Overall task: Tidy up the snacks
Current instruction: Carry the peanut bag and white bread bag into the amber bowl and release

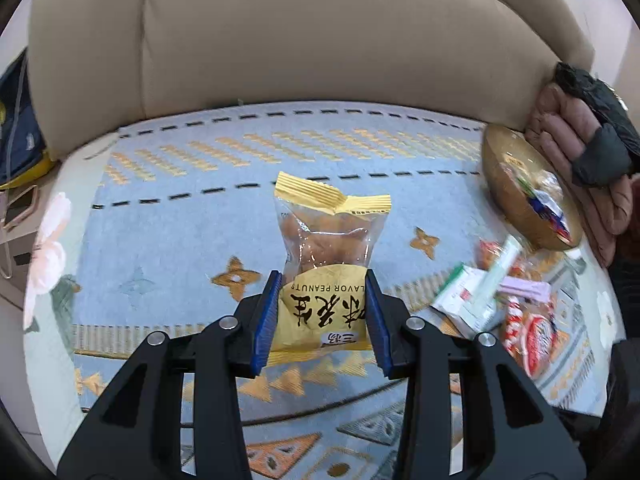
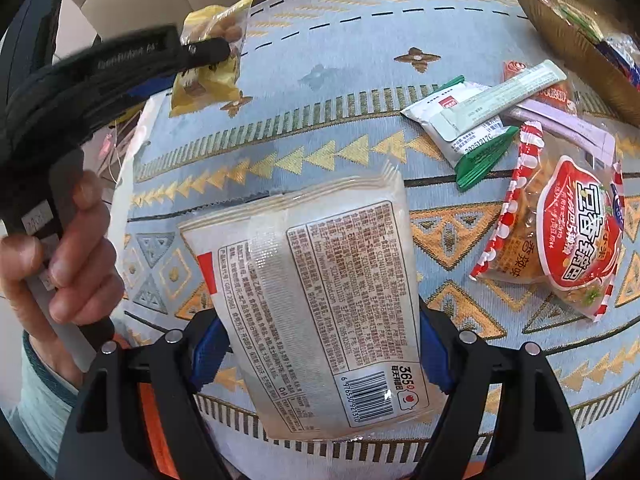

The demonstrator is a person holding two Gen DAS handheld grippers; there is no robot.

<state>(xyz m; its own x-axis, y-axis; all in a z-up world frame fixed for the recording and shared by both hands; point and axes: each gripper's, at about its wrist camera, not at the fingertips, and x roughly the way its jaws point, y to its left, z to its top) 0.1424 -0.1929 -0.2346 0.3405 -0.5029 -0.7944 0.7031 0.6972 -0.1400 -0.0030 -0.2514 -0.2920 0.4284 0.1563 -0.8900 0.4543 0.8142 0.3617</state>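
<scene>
My left gripper (image 1: 322, 312) is shut on a yellow peanut packet (image 1: 326, 256), held above the patterned blue cloth (image 1: 180, 216). The same packet (image 2: 212, 60) and the left gripper (image 2: 208, 54) show at the upper left of the right wrist view. My right gripper (image 2: 320, 344) is shut on a white snack packet (image 2: 316, 288), printed back side up, held above the cloth. A golden bowl (image 1: 508, 188) with several wrapped snacks stands at the right, also in the right wrist view (image 2: 560, 24).
A pile of loose snacks lies beside the bowl: a red-and-white packet (image 2: 560, 236), a white-and-green packet (image 2: 464, 128), a pale green stick (image 2: 516, 88) and a lilac stick (image 2: 568, 120). A beige sofa back (image 1: 300, 40) rises behind the cloth.
</scene>
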